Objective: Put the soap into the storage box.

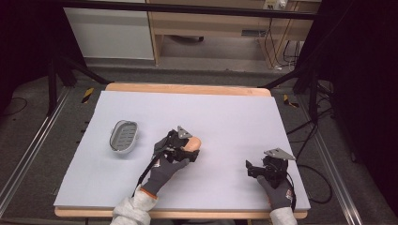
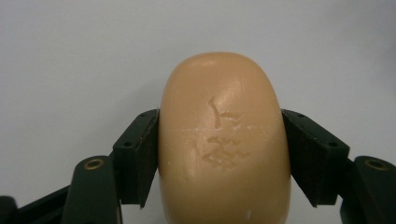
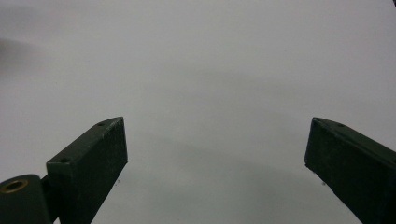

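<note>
We see the left tongs (image 2: pixel 219 154) pinching a soap (image 2: pixel 223 140) over the table (image 1: pixel 225 117); its stamped mark is not readable. The right tongs (image 3: pixel 217 163) are spread. A dish (image 1: pixel 124 136) lies left.

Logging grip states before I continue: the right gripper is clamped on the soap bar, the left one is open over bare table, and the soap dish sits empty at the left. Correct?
Sides swapped. The left gripper is shut on the soap bar, as the left gripper view shows; the right gripper is open over bare table. The soap dish does sit empty at the left.
</note>
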Demonstrator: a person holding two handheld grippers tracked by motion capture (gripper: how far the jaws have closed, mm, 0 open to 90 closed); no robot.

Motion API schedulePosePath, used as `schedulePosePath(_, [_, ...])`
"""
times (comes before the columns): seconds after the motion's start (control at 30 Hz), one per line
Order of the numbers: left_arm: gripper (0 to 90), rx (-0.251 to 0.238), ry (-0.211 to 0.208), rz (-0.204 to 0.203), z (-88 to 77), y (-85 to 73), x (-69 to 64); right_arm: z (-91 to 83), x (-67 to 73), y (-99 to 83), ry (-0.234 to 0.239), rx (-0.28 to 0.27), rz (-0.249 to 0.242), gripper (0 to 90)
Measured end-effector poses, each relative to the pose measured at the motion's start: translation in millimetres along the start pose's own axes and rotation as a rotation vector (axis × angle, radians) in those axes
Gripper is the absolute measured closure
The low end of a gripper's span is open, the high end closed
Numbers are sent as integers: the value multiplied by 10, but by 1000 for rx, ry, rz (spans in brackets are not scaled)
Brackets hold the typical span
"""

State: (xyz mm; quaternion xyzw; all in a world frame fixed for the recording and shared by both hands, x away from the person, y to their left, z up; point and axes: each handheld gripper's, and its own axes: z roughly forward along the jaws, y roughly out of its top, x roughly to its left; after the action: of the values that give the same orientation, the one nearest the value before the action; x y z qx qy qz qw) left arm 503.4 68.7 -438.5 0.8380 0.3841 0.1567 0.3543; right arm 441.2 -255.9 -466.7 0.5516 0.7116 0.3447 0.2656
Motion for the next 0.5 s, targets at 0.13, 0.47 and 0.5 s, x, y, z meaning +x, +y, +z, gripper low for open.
schedulePosePath(0.13, [312, -13, -4, -7, -91, -6, 40, -2, 2, 1, -2, -1, 0, 60])
schedulePosePath(0.47, [313, -56, -3, -18, -341, -35, 117, -2, -1, 0, -2, -1, -3, 60])
schedulePosePath(0.5, [313, -64, -3, -21, -375, -41, 127, -2, 2, 0, -2, -1, 1, 61])
